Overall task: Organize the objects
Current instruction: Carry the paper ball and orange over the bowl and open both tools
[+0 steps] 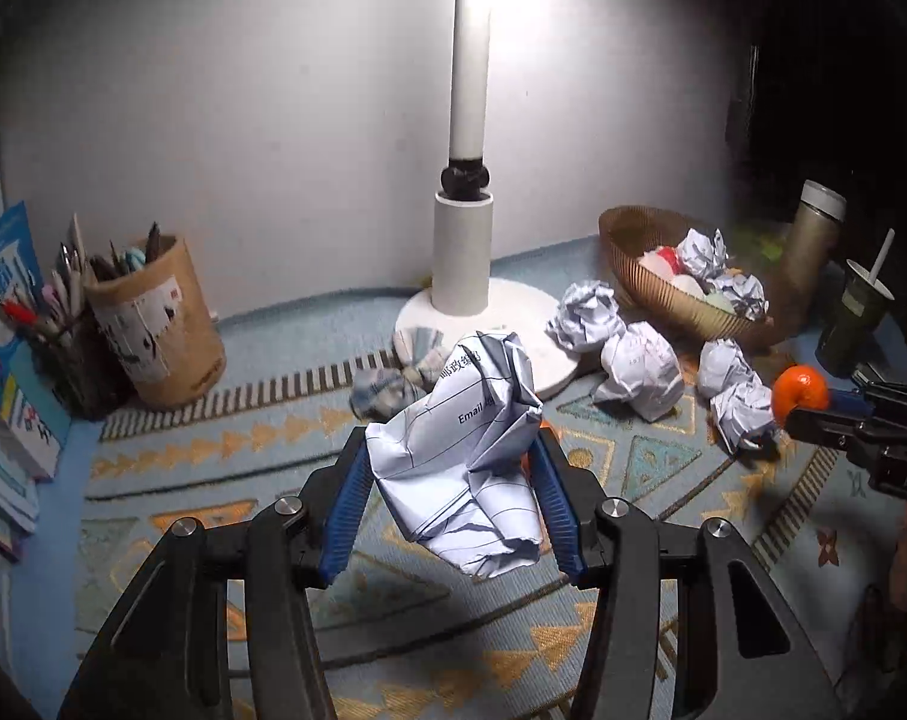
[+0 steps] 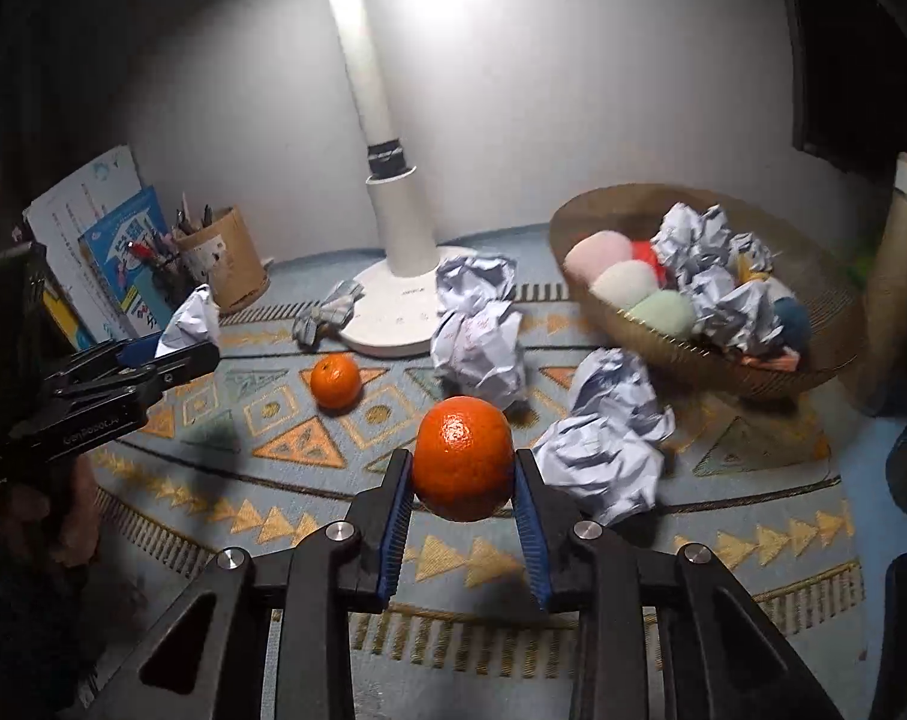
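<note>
My left gripper (image 1: 453, 450) is shut on a crumpled sheet of lined paper (image 1: 471, 456), held above the patterned mat. From the right wrist view the same gripper (image 2: 195, 348) shows at the left edge with the paper (image 2: 189, 318) in it. My right gripper (image 2: 462, 468) is shut on an orange (image 2: 462, 456), lifted off the mat; the orange (image 1: 801, 393) also appears at the right of the left wrist view. A second orange (image 2: 335, 382) lies on the mat. Several paper balls (image 2: 480, 342) lie loose beside a woven basket (image 2: 579, 210).
The basket holds pastel balls (image 2: 624, 282) and crumpled paper. A white lamp base (image 2: 393, 318) stands at the back centre, with a checked cloth (image 2: 327, 312) beside it. A pen holder (image 1: 153, 324) and books (image 1: 3, 312) stand at the left; a flask (image 1: 813, 240) and cup (image 1: 855, 318) at the right.
</note>
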### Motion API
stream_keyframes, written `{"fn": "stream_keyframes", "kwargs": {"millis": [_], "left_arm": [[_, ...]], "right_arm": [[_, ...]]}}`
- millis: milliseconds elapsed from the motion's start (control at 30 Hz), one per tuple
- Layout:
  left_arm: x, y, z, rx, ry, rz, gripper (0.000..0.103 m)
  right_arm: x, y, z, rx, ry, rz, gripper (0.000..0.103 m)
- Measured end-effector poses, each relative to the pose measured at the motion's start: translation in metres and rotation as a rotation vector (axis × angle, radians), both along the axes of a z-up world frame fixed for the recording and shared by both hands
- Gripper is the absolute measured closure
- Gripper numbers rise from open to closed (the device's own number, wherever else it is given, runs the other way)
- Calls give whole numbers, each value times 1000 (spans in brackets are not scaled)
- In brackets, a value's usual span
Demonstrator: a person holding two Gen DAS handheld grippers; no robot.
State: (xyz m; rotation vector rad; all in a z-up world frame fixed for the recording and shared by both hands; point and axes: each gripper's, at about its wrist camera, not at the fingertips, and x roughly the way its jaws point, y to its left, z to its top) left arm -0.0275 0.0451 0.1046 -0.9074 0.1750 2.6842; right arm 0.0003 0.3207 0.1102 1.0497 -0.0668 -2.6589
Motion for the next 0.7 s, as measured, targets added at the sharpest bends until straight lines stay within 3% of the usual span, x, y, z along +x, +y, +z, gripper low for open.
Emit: {"fn": "stream_keyframes", "kwargs": {"millis": [100,233,400,533,600,667,700], "left_arm": [[-16,21,32,9,50,-60,53],[-47,75,49,125,17,-193,53],[-98,154,32,198,-62,-279,53],[-131,198,16,197,-77,-297,52],[-140,212,14,205,-63,-302,45],[-148,218,13,210,-73,-294,11],[-149,218,14,220,-67,-285,9]], "right_arm": [[-13,46,29,-28,72,-181,71],[-47,99,51,-78,106,-373,71],[-96,127,46,-79,40,-434,71],[-123,138,41,-59,13,-471,71],[-137,147,39,-68,-1,-481,70],[-150,153,36,-101,-32,-461,56],[-152,156,36,-130,-31,-452,55]]}}
